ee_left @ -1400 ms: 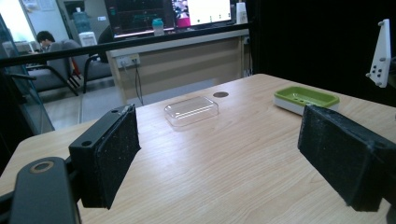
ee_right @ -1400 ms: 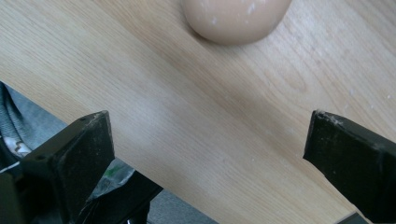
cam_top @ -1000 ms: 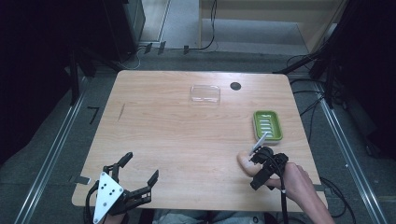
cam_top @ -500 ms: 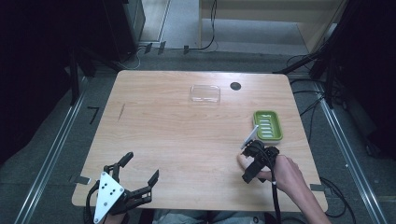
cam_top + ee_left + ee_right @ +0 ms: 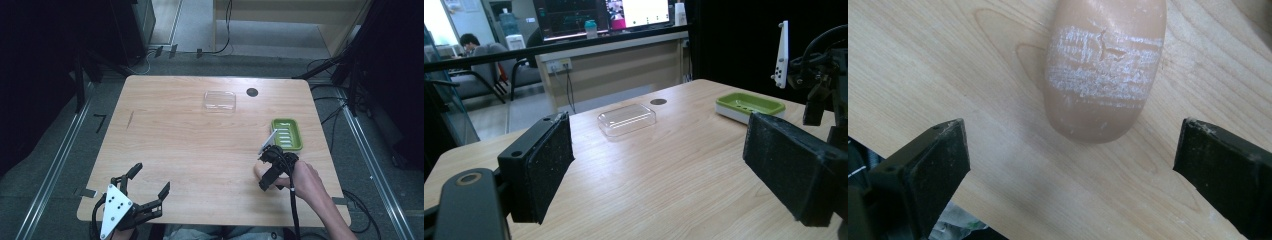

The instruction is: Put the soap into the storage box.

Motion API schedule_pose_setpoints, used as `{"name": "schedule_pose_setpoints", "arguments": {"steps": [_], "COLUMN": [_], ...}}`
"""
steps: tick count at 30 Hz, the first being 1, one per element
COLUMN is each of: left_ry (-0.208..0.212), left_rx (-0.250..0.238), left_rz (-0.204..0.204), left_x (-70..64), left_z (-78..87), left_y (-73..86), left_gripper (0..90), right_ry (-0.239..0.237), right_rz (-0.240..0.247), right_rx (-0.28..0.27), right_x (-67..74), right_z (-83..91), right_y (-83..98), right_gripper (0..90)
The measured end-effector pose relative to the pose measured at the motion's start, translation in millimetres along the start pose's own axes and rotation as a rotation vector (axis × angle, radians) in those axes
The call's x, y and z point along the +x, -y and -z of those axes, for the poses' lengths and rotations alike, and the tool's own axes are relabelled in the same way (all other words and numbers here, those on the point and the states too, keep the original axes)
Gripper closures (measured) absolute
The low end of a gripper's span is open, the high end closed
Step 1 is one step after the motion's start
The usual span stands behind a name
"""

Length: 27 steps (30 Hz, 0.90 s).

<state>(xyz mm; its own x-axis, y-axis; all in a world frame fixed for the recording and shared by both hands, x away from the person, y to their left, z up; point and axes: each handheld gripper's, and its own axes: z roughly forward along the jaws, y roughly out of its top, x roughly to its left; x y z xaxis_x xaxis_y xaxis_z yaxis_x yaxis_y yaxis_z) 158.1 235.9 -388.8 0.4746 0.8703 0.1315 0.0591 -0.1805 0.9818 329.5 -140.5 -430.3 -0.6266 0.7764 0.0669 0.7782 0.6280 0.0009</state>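
Hovering right hand-held gripper (image 5: 1073, 170), jaws spread wide; tan soap bar (image 5: 1103, 65) on table just ahead, untouched.

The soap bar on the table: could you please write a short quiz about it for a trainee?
1. True or false: the right gripper is shut on the soap bar.
2. Which lies nearer the soap bar: A, the green dish, or B, the clear lid?
3. Fill in: the fingers of the left gripper stand ____.
Key: 1 false, its fingers are spread wide, apart from the bar; 2 A; 3 open.
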Motion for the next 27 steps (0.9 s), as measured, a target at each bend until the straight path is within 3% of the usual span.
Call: {"name": "schedule_pose_setpoints", "arguments": {"steps": [27], "left_ry": [-0.005], "left_rx": [0.000], "left_rz": [0.009], "left_x": [0.6], "left_z": [0.1], "left_y": [0.4], "left_gripper": [13.3], "right_ry": [-0.017], "right_rz": [-0.037], "right_rx": [0.046], "right_x": [-13.2], "right_z": [-24.0], "right_y": [-27.2], "right_gripper": [1.2]}}
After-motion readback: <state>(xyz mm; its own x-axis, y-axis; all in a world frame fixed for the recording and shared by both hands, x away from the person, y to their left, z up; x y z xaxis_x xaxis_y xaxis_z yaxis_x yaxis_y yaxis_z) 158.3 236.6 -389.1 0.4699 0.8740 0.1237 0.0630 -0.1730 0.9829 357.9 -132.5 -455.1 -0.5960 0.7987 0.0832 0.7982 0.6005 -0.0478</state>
